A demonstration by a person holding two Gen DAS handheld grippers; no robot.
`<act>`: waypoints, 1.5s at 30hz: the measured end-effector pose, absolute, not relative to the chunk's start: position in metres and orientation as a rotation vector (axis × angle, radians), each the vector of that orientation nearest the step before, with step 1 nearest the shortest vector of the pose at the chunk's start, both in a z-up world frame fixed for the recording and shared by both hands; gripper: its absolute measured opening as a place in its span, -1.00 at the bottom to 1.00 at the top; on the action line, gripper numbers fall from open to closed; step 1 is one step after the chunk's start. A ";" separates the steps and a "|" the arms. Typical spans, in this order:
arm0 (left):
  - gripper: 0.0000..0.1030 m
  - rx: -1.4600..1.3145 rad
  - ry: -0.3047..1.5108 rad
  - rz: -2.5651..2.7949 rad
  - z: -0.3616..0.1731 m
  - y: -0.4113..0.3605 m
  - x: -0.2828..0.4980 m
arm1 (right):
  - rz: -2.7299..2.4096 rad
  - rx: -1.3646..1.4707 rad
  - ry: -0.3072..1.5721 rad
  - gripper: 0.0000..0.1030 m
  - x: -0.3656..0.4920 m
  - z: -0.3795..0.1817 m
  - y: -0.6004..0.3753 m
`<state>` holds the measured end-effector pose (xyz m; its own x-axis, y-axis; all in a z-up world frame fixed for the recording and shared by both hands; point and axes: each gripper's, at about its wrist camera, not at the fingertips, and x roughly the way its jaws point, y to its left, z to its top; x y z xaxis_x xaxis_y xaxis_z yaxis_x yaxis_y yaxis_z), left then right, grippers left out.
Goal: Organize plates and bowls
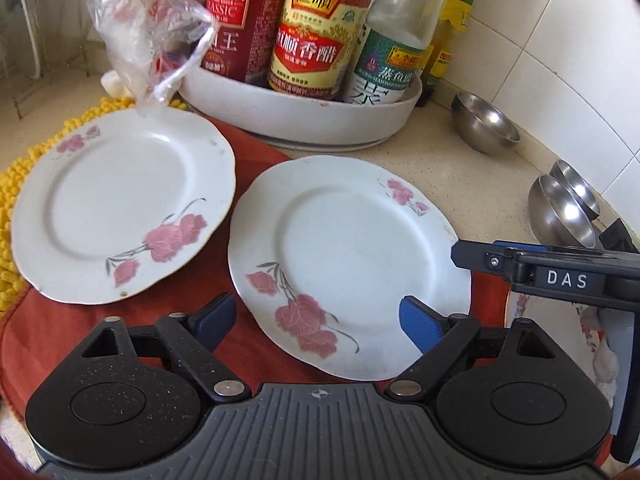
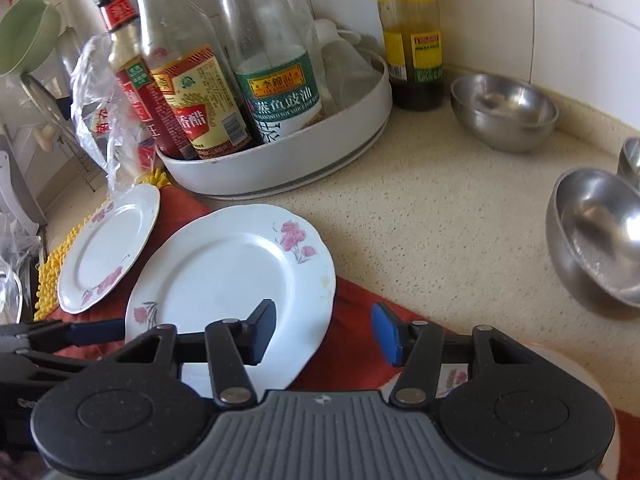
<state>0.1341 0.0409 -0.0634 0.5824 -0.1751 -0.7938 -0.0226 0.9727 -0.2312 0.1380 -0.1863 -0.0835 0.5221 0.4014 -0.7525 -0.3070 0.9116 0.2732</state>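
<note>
Blue pads of the left gripper (image 1: 316, 322) sit closest in the left wrist view. Its jaws are spread wide and hold nothing. Between them and just past them lies a white plate with pink flowers (image 1: 344, 264). It rests partly on a red cloth (image 1: 256, 156) and partly on the speckled desk (image 1: 460, 160). A second flowered plate (image 1: 120, 208) lies to the left, on the red cloth and on a yellow bumpy mat (image 1: 16, 184). The two plates are near each other but do not touch. Behind them a white round tray (image 1: 304, 116) holds sauce bottles (image 1: 308, 40). A crumpled clear plastic bag (image 1: 152, 28) hangs over the far plate's rim. On the right, three small steel bowls (image 1: 484, 124) sit on the desk near the tiled wall. The right gripper (image 1: 472, 254) pokes in from the right, over the near plate's edge.

From the right wrist view, the right gripper (image 2: 324, 332) is closest. Its jaws are also spread apart and hold nothing. One pad is over the near plate (image 2: 232, 276), the other over the red cloth (image 2: 352, 320). The far plate (image 2: 108, 248) lies to the left. A steel bowl (image 2: 504, 112) sits by the wall next to a dark bottle with a yellow label (image 2: 416, 40). Another steel bowl (image 2: 596, 232) sits at the right edge. The left gripper (image 2: 96, 330) comes in low from the left, touching or just over the near plate's rim.
</note>
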 end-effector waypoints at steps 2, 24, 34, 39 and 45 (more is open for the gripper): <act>0.66 -0.228 0.962 -0.095 -0.068 0.042 0.139 | 0.437 0.116 0.943 -0.05 0.141 -0.085 -0.183; 0.75 -0.191 0.975 -0.118 -0.070 0.033 0.147 | 0.529 0.112 1.008 -0.22 0.149 -0.090 -0.179; 0.73 -0.164 0.948 -0.140 -0.074 0.044 0.139 | 0.563 0.161 1.011 -0.10 0.152 -0.095 -0.184; 0.85 -0.127 0.927 -0.126 -0.078 0.028 0.148 | 0.539 0.092 0.969 -0.19 0.141 -0.094 -0.179; 0.76 -0.161 0.911 -0.120 -0.069 0.032 0.143 | 0.513 0.130 0.934 -0.20 0.135 -0.080 -0.186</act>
<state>0.1430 0.0318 -0.0691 0.6079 -0.1720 -0.7752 0.0355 0.9812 -0.1898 0.1348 -0.1855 -0.0804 0.4847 0.4752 -0.7344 -0.3652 0.8728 0.3238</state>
